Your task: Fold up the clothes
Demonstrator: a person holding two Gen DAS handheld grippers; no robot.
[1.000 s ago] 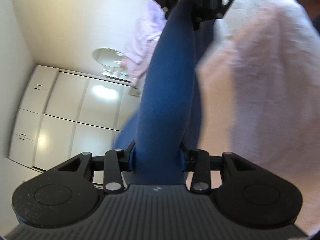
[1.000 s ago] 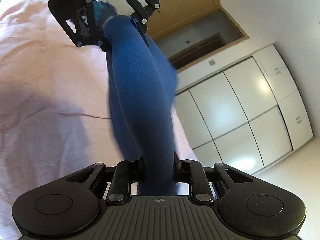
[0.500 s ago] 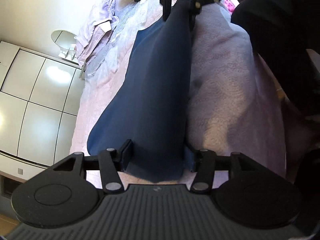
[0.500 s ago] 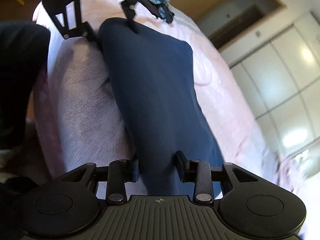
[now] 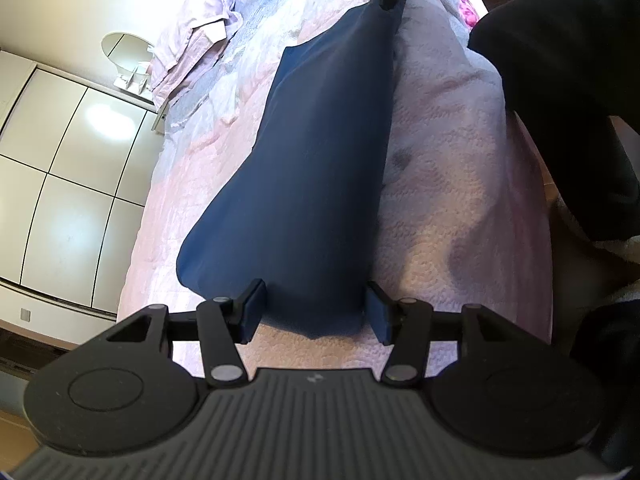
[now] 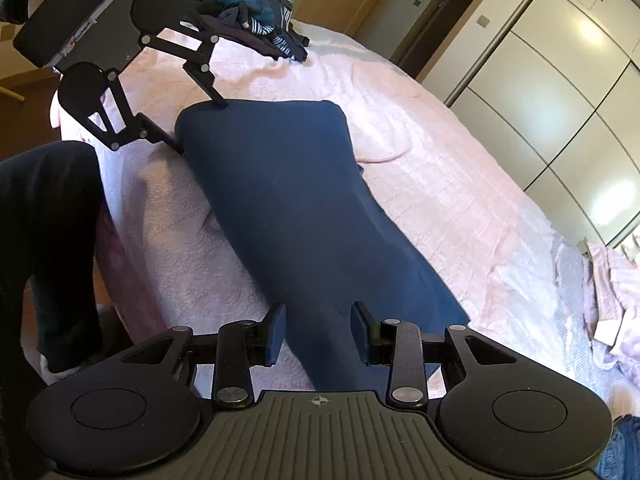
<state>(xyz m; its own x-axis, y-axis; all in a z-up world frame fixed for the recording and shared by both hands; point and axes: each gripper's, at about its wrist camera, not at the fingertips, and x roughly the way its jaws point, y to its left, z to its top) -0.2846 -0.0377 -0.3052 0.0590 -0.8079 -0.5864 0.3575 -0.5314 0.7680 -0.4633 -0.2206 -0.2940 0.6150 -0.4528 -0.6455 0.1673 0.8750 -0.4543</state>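
I have both grippers low over the bed point(image 6: 460, 184), facing each other along the length of the navy garment point(image 5: 320, 168). My left gripper point(image 5: 316, 308) sits at one end of it with its fingers point(image 5: 252, 310) spread wide, one on each side of the cloth; the fabric passes between them, and I cannot tell whether the pads touch it. From the right wrist camera that same gripper shows at the far end, tilted down, fingertips at the garment's corner edge. My right gripper point(image 6: 318, 334) is at the opposite end, also parted, with the cloth running through the gap and a visible space on at least the left side, so it has no hold.

The navy garment lies flat as a long folded strip on the pink bedspread, near the bed's edge. A pile of dark striped clothes point(image 6: 248, 20) rests at one far end of the bed, and pale pink garments point(image 5: 192, 40) lie at the other. White wardrobe doors point(image 6: 560, 112) stand beyond.
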